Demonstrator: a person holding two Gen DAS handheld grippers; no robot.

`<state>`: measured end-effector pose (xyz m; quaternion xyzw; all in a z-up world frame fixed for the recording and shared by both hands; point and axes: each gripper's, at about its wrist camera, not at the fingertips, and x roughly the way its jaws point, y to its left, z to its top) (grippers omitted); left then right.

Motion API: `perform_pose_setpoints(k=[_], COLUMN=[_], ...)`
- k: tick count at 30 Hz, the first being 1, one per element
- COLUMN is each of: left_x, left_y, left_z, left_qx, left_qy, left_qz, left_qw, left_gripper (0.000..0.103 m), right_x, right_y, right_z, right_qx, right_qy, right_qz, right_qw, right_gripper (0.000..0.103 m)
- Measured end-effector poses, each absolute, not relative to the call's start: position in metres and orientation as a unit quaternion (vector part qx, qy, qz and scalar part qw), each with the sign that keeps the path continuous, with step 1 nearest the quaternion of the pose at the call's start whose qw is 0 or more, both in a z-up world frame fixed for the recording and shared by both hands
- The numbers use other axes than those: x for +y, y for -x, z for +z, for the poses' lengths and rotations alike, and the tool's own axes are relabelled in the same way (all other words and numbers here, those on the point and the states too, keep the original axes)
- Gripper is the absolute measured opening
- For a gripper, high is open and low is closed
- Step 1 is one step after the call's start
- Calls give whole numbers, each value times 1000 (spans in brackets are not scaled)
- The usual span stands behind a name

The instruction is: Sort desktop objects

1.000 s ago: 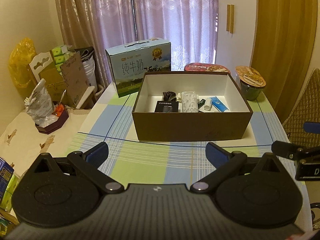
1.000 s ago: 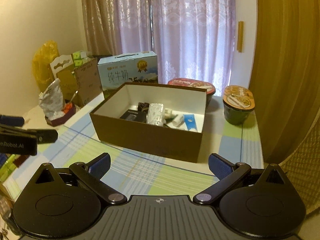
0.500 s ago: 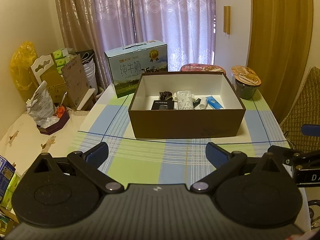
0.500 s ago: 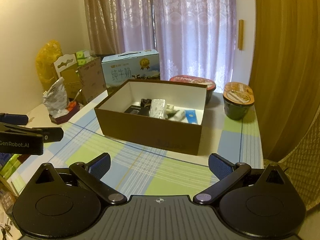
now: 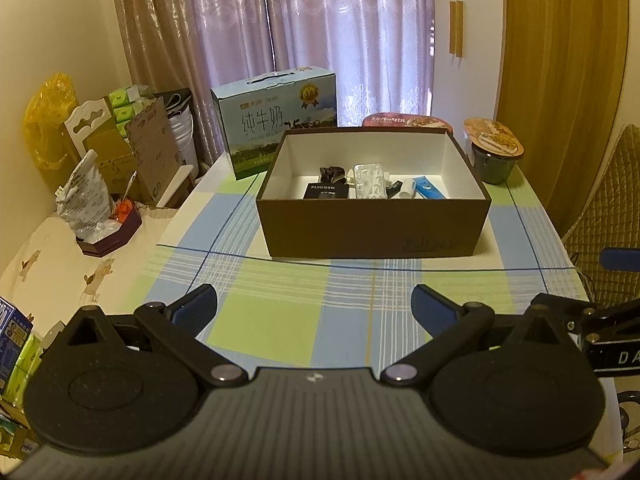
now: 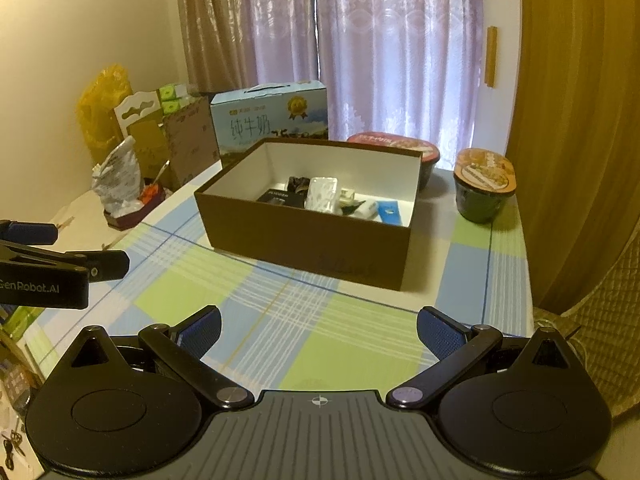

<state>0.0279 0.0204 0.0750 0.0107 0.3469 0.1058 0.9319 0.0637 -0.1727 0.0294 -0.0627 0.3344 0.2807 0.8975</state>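
Tabletop (image 5: 280,320) with checked cloth carries everything; landmark is the brown box (image 5: 374,224), open-topped, sitting mid-tabletop with its long axis running left-right across the left wrist view. In the right wrist view the same brown box (image 6: 304,240) sits angled, one corner pointing toward the camera.

Behind the box: milk carton (image 5: 276,140) off its rear-left corner, red-lidded bowl (image 5: 408,121) directly behind its back wall, dark noodle cup (image 5: 494,156) off its rear-right corner. These look like room clutter more than sorting targets, judgement only.

Left gripper (image 5: 314,304) hovers in front of the box's near wall, well apart from it, fingers spread wide, nothing between them. Right gripper (image 6: 318,326) is likewise in front of the box, toward its right end, fingers wide apart and empty.

Inside the box, along the back half of the floor, left to right: black case (image 5: 326,191), dark crumpled item (image 5: 332,174) just behind it, clear blister pack (image 5: 370,180) at centre, small white tube (image 5: 407,188), blue tube (image 5: 429,188) nearest the right wall. The bare cloth in front of the box shows no loose items, so sorting looks about finished, judging by this alone.

Key relation: contents lie straight ahead and beyond the near wall, so any reach must go up and over it. The left gripper is squarer to the box; the blue tube end is nearer the right one.
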Motion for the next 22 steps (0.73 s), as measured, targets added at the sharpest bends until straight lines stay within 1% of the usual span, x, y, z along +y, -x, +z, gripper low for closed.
perform_pose_setpoints(k=[22], left_x=[17], left_y=[-39], left_z=[57], left_qx=[375], left_qy=[-12], left_qz=[110], left_qw=[920], left_gripper=[102], right_x=[-176], right_y=[-75], right_z=[12], right_qx=[362], right_qy=[56], right_qz=[278], right_qw=[888], right_gripper=[101])
